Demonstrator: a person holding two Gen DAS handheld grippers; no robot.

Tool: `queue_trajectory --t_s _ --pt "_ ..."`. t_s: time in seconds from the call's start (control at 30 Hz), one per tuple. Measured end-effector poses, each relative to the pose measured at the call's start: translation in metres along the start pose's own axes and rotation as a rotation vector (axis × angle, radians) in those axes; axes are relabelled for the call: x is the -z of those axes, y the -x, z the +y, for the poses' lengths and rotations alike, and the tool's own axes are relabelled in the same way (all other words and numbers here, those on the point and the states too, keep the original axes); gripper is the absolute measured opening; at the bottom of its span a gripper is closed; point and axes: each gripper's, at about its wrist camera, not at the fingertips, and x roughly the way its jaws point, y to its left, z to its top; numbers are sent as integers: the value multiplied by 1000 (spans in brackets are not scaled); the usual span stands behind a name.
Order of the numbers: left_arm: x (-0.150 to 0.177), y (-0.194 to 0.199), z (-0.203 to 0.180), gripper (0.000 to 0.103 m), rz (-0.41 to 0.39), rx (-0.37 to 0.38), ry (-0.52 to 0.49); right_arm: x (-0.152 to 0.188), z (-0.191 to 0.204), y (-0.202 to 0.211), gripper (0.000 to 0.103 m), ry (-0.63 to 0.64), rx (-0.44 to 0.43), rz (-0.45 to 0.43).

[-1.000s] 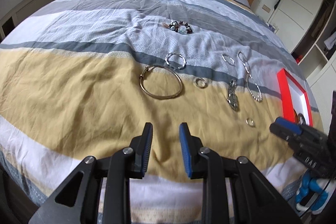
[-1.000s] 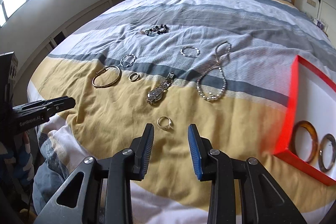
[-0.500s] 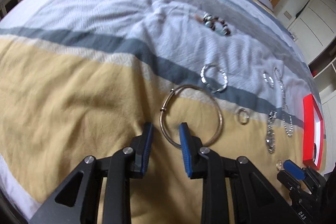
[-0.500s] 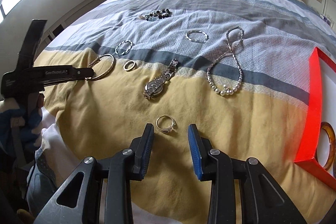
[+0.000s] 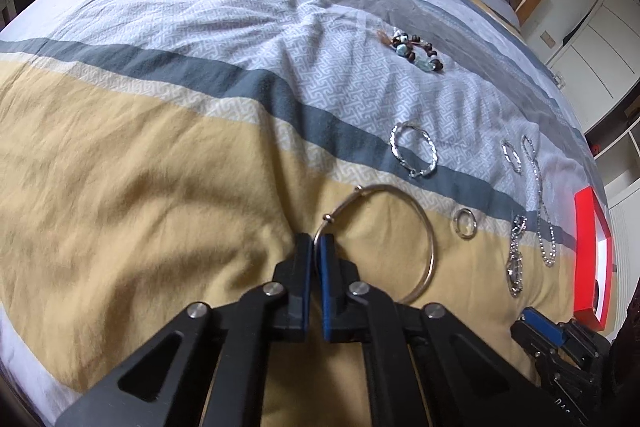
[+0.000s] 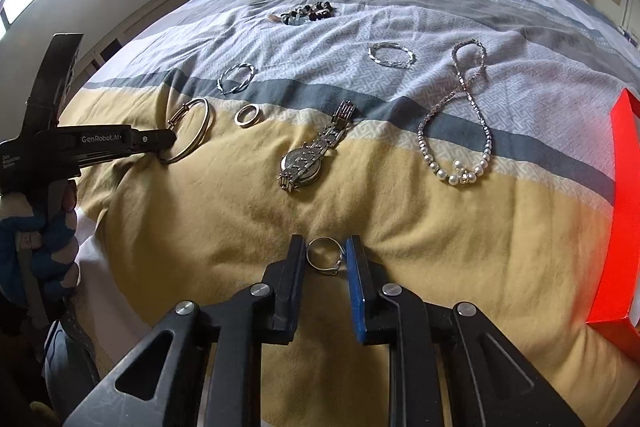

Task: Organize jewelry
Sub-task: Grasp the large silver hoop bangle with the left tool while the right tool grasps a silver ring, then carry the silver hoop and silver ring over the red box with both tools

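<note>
Now my left gripper (image 5: 316, 247) is clamped on the near rim of the bangle (image 5: 416, 223), which lies flat on the bedspread (image 5: 120, 187). My right gripper (image 6: 326, 253) has just been closing around the ring (image 6: 322, 257); it sits between the jaws, the right pad looks to touch it, though whether it's gripped I can't tell. Ahead lies the watch (image 6: 308, 159); right, the red box (image 6: 618, 227).

The left gripper (image 5: 316, 247) is angling down, its fingers clamping tight on the thin bangle (image 5: 416, 227). The right gripper (image 6: 326, 255) is tilting down too, fingers just closing around a ring (image 6: 322, 255), not yet pressing.
</note>
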Motion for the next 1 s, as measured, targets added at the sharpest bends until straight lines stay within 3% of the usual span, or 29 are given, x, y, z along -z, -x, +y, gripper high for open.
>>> queue_trajectory --t_s 0.33,1.0 --pt "26 46 -6 3 -54 -12 -29 14 10 36 20 19 -14 -44" --pt "78 130 -49 2 -146 -45 -199 62 31 135 20 38 2 -194"
